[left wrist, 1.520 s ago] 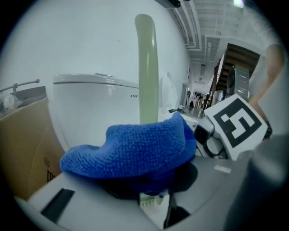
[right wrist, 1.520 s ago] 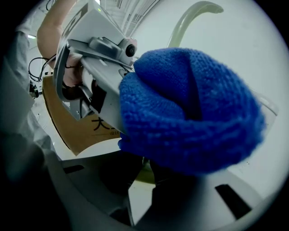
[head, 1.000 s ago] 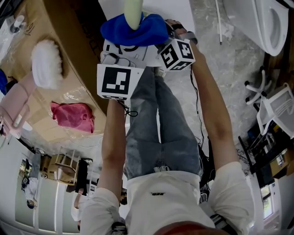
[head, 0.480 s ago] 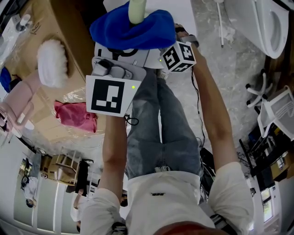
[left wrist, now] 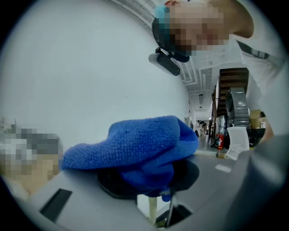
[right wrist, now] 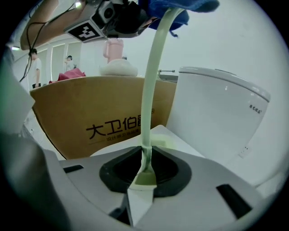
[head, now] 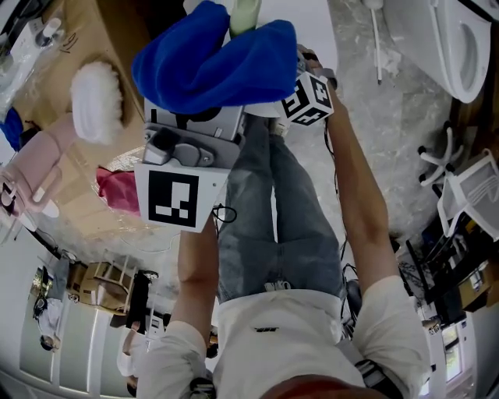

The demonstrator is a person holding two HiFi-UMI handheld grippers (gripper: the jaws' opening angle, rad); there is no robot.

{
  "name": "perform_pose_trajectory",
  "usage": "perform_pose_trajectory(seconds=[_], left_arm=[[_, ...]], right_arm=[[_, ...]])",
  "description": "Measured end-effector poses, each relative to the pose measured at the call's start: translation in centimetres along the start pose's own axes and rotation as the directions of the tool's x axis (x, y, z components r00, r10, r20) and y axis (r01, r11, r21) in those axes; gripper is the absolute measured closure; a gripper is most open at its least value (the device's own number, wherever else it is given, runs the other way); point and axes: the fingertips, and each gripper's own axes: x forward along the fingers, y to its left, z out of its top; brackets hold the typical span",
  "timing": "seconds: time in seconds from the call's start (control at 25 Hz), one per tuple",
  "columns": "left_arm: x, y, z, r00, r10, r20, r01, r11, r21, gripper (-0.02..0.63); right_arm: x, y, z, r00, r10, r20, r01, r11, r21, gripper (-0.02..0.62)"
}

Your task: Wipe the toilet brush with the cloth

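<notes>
In the head view, the left gripper [head: 204, 117] is up high. The blue cloth [head: 210, 62] is piled over its front. The pale green brush [head: 243, 14] stick pokes out above the cloth. The right gripper [head: 290, 101] is just beside it, partly under the cloth. A brown box [head: 78, 31] is on the left with a white fluffy thing [head: 97, 101] and a pink rag [head: 117, 188] on it. A toilet [head: 460, 39] is at the top right.

In the left gripper view, the left gripper [left wrist: 151, 180] has its fingers shut tight on the cloth [left wrist: 135, 144]. The cloth bulges out over them. A bit of the brush [left wrist: 152, 208] stick shows below.

In the right gripper view, the right gripper [right wrist: 145, 169] has its fingers shut tight on the flat end of the brush [right wrist: 151, 85]. The stick goes up into the cloth [right wrist: 180, 6] at the top. The box [right wrist: 104, 122] and the toilet [right wrist: 216, 113] are behind.
</notes>
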Motion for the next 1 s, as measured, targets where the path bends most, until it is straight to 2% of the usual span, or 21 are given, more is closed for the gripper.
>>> perform_pose_trajectory(seconds=[0.2,0.44,0.84,1.0], left_arm=[[-1.3,0.6,-0.1,0.999,0.02,-0.025,-0.02,1.0,0.009,0.449],[-2.8,0.5,0.8,0.998,0.043,-0.047,-0.043,0.999,0.01,0.449],[-6.8,-0.5,4.0,0.991,0.082,-0.103,-0.084,0.996,-0.017,0.449],[-8.7,-0.6,5.6,0.979,0.101,-0.178,-0.107,0.994,-0.023,0.451]], right_arm=[[-1.5,0.2,2.3,0.999,-0.001,0.037,-0.001,0.998,0.057,0.532],[-5.3,-0.4,5.1,0.995,-0.056,0.083,0.044,0.99,0.133,0.532],[-15.9,-2.3,12.5,0.966,-0.182,0.186,0.137,0.963,0.232,0.537],[-20.6,-2.2,16.4,0.958,-0.191,0.214,0.142,0.964,0.223,0.548]])
